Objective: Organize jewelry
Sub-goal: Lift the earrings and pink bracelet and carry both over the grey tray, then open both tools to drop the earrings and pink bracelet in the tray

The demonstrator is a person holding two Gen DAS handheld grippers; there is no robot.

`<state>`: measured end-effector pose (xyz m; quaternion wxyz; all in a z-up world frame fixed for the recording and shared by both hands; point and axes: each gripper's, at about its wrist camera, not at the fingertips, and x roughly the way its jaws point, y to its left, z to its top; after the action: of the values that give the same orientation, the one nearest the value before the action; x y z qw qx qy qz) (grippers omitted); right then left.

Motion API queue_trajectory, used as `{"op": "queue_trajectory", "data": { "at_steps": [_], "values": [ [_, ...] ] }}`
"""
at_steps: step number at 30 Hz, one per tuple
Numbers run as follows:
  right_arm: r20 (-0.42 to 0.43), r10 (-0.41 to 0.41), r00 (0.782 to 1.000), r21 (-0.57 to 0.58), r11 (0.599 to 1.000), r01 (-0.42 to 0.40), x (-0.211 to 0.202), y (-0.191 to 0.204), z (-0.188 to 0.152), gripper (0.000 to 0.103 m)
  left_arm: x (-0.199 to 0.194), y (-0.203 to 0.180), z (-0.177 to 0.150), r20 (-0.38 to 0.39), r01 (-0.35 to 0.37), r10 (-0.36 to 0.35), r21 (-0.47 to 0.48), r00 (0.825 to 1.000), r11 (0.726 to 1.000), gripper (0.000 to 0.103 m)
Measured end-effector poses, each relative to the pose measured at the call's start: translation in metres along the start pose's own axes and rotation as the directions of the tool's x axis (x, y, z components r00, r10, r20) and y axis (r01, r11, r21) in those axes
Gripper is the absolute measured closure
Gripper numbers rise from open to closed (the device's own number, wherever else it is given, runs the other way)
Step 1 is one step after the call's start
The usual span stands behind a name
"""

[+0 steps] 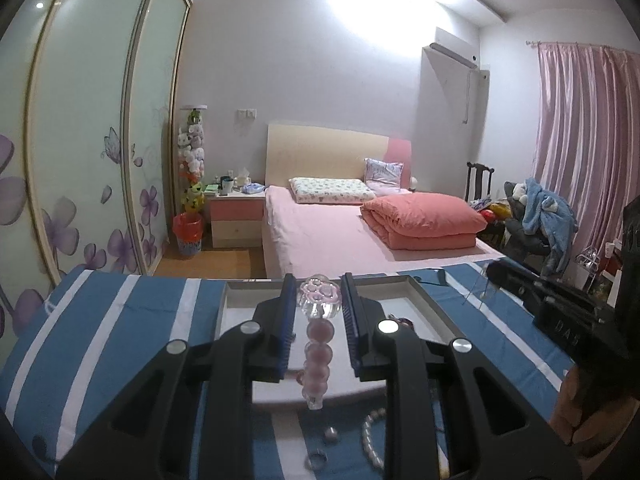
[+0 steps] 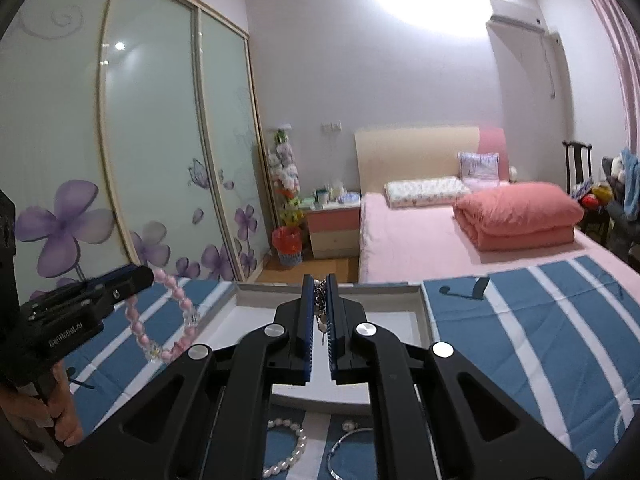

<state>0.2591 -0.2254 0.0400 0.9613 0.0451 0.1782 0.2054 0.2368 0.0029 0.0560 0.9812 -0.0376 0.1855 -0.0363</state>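
My claws over the white tray point(image 2: 425, 308), its bare floor open ahead, raised rim around it, pearl bracelet point(image 2: 286, 446), bangle point(image 2: 344, 446) and rings point(image 1: 326, 446) crowding the cloth point(image 2: 540, 320) below me

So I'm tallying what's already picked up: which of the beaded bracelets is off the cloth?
The pink beaded bracelet, hanging from the left tongs. The white pearl bracelet lies flat on the striped cloth.
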Motion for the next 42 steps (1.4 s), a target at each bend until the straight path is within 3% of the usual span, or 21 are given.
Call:
{"op": "queue_trajectory", "data": {
  "at_steps": [8,15,17,19,27,31,39,42],
  "values": [
    [-0.143,-0.032,0.989,0.002,0.999,0.032,0.065,-0.008,-0.023,0.096,0.074,0.006,-0.004,-0.054,-0.024,0.024,-0.001,0.998,1.0,0.08],
    [-0.219,-0.046,0.975,0.025,0.998,0.053,0.088,-0.015,-0.035,0.094,0.116,0.009,-0.017,-0.116,-0.019,0.018,-0.002,0.993,1.0,0.08],
    [-0.224,-0.055,0.973,0.032,0.997,0.064,0.087,-0.017,-0.037,0.088,0.122,0.009,-0.02,-0.123,-0.018,0.018,0.001,0.992,1.0,0.08],
    [-0.22,-0.057,0.974,0.041,0.997,0.068,0.086,-0.017,-0.037,0.069,0.127,0.01,-0.022,-0.131,-0.016,0.016,-0.001,0.991,1.0,0.08],
    [-0.204,-0.051,0.978,0.048,0.997,0.062,0.084,-0.019,-0.033,0.067,0.156,0.007,-0.027,-0.175,-0.017,0.016,-0.005,0.984,1.0,0.079],
    [-0.196,-0.055,0.979,0.048,0.997,0.066,0.081,-0.019,-0.031,0.067,0.158,0.009,-0.025,-0.16,-0.04,0.038,-0.012,0.986,0.999,0.065],
    [-0.168,-0.058,0.984,0.05,0.996,0.067,0.068,-0.018,-0.026,0.067,0.132,0.024,-0.012,-0.127,-0.091,0.087,-0.025,0.988,0.996,0.065],
    [-0.157,-0.049,0.986,0.045,0.997,0.057,0.051,-0.014,-0.027,0.067,0.109,0.03,-0.011,-0.111,-0.105,0.101,-0.035,0.989,0.994,0.059]
  ]
}}
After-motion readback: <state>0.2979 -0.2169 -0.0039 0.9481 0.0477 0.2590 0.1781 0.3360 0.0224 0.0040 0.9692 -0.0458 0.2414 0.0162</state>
